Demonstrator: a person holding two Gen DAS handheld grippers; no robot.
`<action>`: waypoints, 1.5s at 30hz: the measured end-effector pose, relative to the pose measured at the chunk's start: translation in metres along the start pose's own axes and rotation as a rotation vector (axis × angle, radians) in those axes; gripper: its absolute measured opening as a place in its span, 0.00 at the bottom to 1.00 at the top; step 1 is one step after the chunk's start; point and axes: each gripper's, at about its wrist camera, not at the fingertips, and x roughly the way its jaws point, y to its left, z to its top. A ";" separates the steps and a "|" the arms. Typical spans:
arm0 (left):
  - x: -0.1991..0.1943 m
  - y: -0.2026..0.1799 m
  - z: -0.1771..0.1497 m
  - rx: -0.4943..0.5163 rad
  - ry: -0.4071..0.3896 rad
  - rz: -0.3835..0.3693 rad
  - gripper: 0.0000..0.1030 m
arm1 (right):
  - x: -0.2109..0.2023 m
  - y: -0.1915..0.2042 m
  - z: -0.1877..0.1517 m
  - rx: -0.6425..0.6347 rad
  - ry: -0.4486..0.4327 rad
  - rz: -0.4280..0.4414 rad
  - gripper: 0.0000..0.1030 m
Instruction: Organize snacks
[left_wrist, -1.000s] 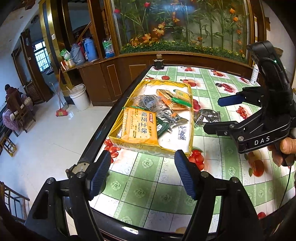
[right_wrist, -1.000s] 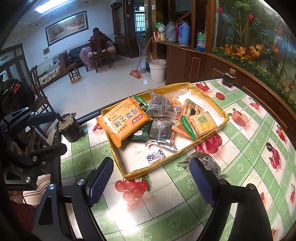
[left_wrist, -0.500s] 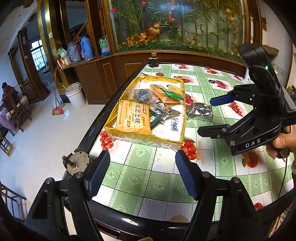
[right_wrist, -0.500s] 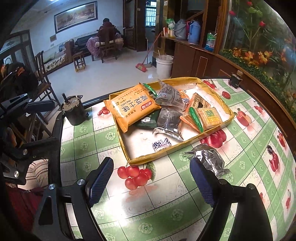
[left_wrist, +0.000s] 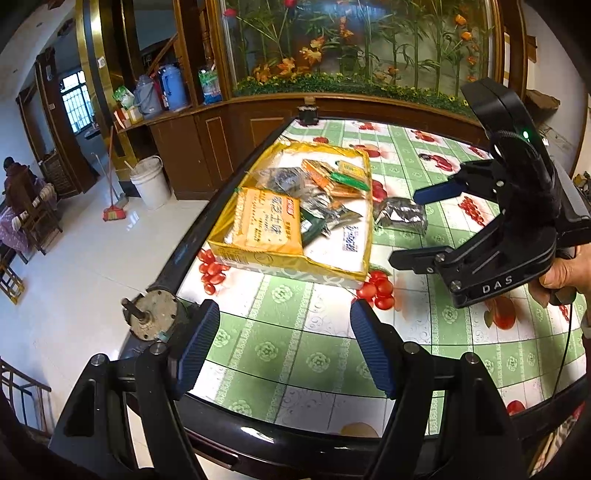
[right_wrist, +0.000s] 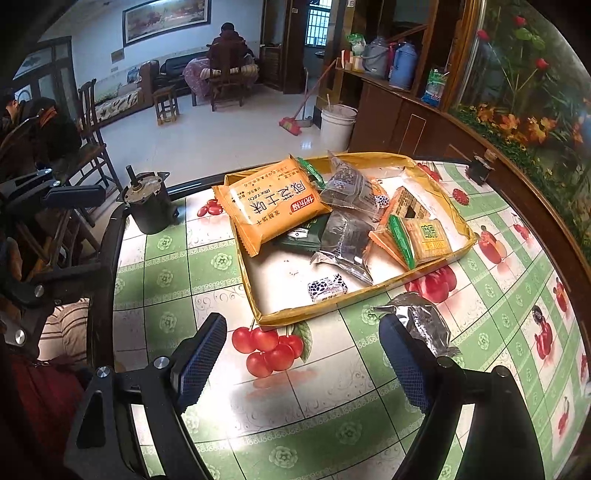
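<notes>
A shallow yellow tray (left_wrist: 291, 264) (right_wrist: 332, 314) lies on the green fruit-print tablecloth. It holds a big orange biscuit pack (left_wrist: 266, 221) (right_wrist: 273, 203), smaller orange packs (right_wrist: 424, 240), dark foil sachets (right_wrist: 343, 243) and a small black-and-white sweet (right_wrist: 328, 288). One silver foil packet (left_wrist: 400, 218) (right_wrist: 424, 325) lies outside the tray, on the cloth by its right side. My left gripper (left_wrist: 284, 347) (right_wrist: 85, 236) hangs open over the near table edge, empty. My right gripper (left_wrist: 406, 227) (right_wrist: 303, 354) is open and empty, its right finger just in front of the silver packet.
A grey motor (left_wrist: 151, 319) (right_wrist: 147, 206) stands at the table's left corner. A small black object (left_wrist: 308, 112) sits at the far edge. Beyond the table are a white bucket (left_wrist: 149, 181), a broom, wooden cabinets and a seated person (right_wrist: 227, 48).
Both views have drawn back a little from the tray, and the motor has come into the left wrist view. The right view has rolled slightly. Nothing was gripped or moved on the table.
</notes>
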 end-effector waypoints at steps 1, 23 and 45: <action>0.001 -0.001 0.000 0.003 0.005 -0.004 0.71 | 0.001 0.000 0.000 -0.001 0.002 0.003 0.84; 0.025 -0.033 -0.006 0.067 0.119 -0.080 0.71 | 0.024 0.000 -0.003 -0.031 0.101 -0.011 0.84; 0.033 -0.029 -0.003 0.066 0.146 -0.085 0.71 | 0.032 0.005 0.003 -0.056 0.126 0.006 0.84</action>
